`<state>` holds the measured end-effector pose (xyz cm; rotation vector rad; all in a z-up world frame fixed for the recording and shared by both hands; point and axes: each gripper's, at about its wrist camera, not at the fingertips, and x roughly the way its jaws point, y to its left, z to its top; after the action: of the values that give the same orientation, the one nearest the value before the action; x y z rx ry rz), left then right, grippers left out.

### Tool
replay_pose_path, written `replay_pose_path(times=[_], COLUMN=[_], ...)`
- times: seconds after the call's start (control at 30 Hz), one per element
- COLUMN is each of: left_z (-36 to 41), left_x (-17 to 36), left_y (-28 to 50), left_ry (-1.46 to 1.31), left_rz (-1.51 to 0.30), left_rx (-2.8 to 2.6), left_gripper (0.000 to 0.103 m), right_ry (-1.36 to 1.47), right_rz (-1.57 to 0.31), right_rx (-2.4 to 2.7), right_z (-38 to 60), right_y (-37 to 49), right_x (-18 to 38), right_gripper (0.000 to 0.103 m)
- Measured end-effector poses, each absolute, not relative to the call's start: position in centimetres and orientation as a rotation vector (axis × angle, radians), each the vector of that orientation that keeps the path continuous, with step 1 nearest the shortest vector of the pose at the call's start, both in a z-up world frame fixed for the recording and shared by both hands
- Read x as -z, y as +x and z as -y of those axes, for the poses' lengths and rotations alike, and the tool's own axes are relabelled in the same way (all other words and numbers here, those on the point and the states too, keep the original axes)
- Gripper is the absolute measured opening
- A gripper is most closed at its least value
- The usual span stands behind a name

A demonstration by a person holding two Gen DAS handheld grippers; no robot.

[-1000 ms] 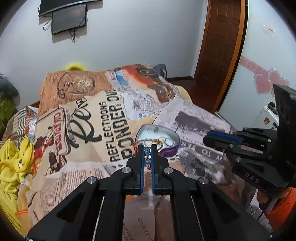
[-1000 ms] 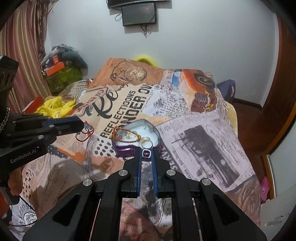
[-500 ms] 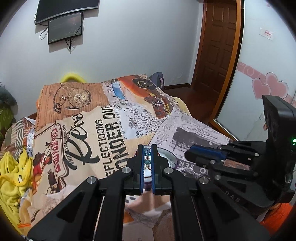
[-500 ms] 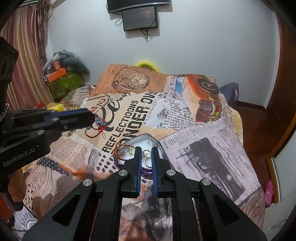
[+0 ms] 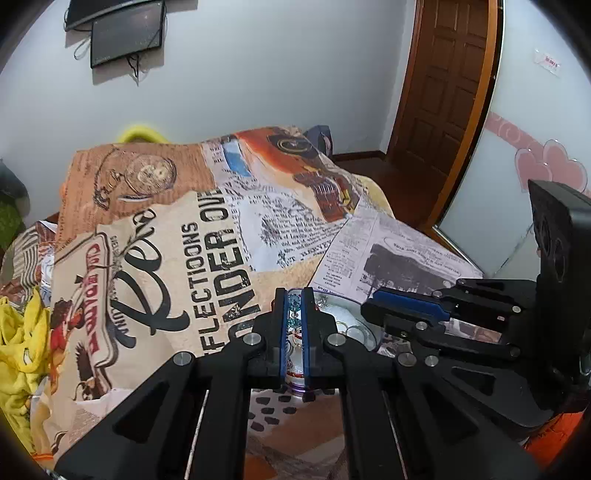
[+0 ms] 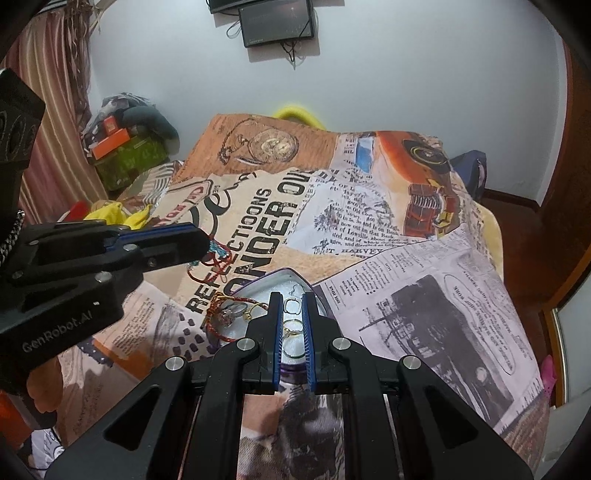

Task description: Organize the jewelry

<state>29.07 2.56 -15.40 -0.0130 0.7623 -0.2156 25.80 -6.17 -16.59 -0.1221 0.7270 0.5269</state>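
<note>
Left gripper (image 5: pixel 294 295): its 2 jaws are standing pinched together on a beaded bracelet (image 6: pixel 212 258); teal beads are showing between the blue pads in its own view, and in the right wrist view red cord loops are hanging from its tip, left of and just beyond the tin.
Why held so: the loops are dangling free, so the piece is probably being carried over for dropping into the tin, though it is not yet above the opening.
Right gripper (image 6: pixel 293 295): its jaws are sitting nearly closed, and a small squarish ring (image 6: pixel 292 305) is showing between the tips; I cannot tell whether the pads are pressing on it or whether it is lying in the tin behind them.
Jewelry tin (image 6: pixel 295 277): it is a purple-walled, pointed tin with a pale lining, lying open on the bed just ahead of both grippers, with the right one hanging directly over it.
Already inside: several gold rings (image 6: pixel 291 328), a stone ring and a red and gold cord are lying on the lining, so the sorting is looking well along.
Surface: a bed is carrying everything, under a bedspread (image 5: pixel 192 236) printed with newsprint, a pocket watch and an orange car; soft folds could let the tin tip.
Room: a dark screen (image 6: pixel 277 22) is hanging on the far white wall, a wooden door (image 5: pixel 447 85) is standing far right, a striped curtain (image 6: pixel 48 122) is hanging at left, and yellow cloth (image 5: pixel 18 347) is lying on the bed's left edge.
</note>
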Motion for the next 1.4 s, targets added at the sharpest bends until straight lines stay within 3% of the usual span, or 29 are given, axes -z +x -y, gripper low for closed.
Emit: replay_pose_path(times=[0.9,1.4], left_z=[-3.2,-4.5], left_x=[18.9,15.0], left_y=[31.0,27.5], left_ry=[-0.063,-0.076], left_rz=[-0.86,-0.77], left_rx=[0.238,0.189], left_gripper=[0.004,0.007], right_ry=[-0.132,-0.162], right_rz=[-0.873,-0.785], right_rx=[-0.576,-0.543], right_z=[5.1,5.3], right_y=[29.1,26.5], right_x=[19.3,15.8], right_gripper=[0.009,0.012])
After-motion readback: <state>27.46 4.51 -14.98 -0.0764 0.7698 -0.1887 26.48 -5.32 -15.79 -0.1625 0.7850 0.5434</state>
